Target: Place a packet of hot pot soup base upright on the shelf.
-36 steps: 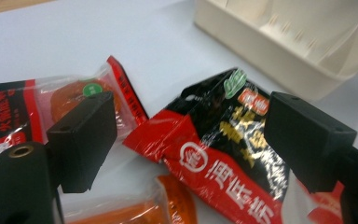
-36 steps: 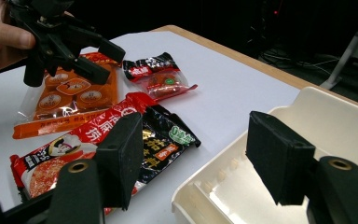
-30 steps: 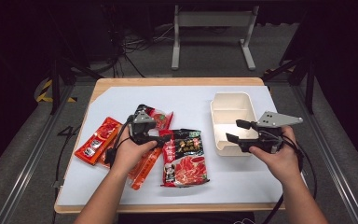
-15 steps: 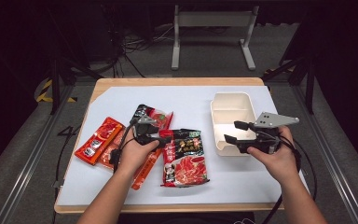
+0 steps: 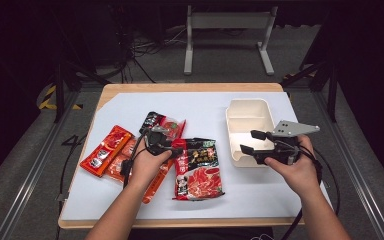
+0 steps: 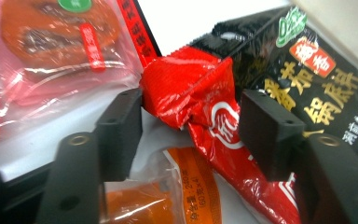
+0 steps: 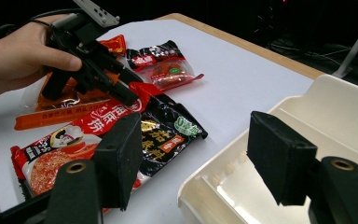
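Observation:
A large red-and-black food packet (image 5: 200, 172) lies flat near the table's front middle. My left gripper (image 5: 177, 146) is at its upper left corner. In the left gripper view the jaws stand apart on either side of that bunched red corner (image 6: 200, 112), so the left gripper (image 6: 191, 107) is open, one jaw touching the foil. My right gripper (image 5: 249, 141) hovers open over the near left rim of a cream two-compartment tray (image 5: 228, 125). Nothing is between the jaws of the right gripper (image 7: 193, 135), which face the tray (image 7: 307, 107), the packet (image 7: 168, 126) and the left gripper (image 7: 123, 93).
A clear packet with a red filling (image 5: 162, 124) lies behind the left hand. Orange-red sachets (image 5: 105, 150) sit to its left and a long orange one (image 5: 155, 185) is under the wrist. All rest on a white mat (image 5: 205, 105) on the wooden table.
The left gripper has crept slightly right and nearer, onto the packet's corner. The right gripper has barely moved.

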Action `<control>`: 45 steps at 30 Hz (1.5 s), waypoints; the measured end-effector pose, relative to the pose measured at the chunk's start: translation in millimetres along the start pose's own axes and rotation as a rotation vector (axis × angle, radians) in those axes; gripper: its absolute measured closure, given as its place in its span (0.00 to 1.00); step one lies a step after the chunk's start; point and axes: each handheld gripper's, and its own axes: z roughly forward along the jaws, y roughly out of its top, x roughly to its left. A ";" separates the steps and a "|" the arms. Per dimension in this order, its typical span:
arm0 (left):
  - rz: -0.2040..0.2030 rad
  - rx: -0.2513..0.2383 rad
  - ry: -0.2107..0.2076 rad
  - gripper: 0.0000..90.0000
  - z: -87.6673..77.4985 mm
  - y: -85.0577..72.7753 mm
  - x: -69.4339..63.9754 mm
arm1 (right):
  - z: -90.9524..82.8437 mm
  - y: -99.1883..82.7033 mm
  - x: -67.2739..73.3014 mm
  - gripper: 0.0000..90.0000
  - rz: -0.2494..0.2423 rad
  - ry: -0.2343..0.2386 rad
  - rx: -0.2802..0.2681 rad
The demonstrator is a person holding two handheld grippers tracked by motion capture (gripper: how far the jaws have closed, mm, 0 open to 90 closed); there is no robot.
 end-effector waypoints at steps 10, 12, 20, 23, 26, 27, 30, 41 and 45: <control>-0.008 0.029 -0.007 0.69 4.4 0.5 -2.8 | 1.5 -0.1 0.4 0.41 -0.001 0.002 0.006; -0.004 0.023 -0.017 0.75 4.3 0.1 -3.8 | 2.9 -0.3 1.0 0.41 0.000 0.002 0.009; -0.008 -0.105 -0.088 0.92 -17.7 2.9 -12.6 | 2.3 -0.1 2.5 0.48 -0.010 0.010 0.032; 0.021 -0.141 -0.098 0.93 -27.8 6.6 -19.6 | 1.0 -0.3 1.6 0.49 -0.003 0.004 0.035; 0.039 -0.170 -0.111 0.93 -36.1 9.4 -25.8 | -1.4 0.2 1.5 0.50 0.000 0.000 0.033; 0.053 -0.191 -0.129 0.94 -44.0 11.9 -32.1 | -2.5 0.5 1.5 0.50 -0.002 0.000 0.030; 0.071 -0.205 -0.135 0.94 -49.2 13.2 -36.9 | -5.5 1.7 1.3 0.50 -0.002 -0.003 0.021; 0.156 -0.269 -0.184 0.95 -80.4 18.5 -61.8 | -14.8 5.6 2.2 0.51 0.000 -0.012 0.003; 0.207 -0.304 -0.171 0.96 -93.4 19.3 -70.7 | -16.5 7.3 4.0 0.51 -0.003 -0.008 -0.003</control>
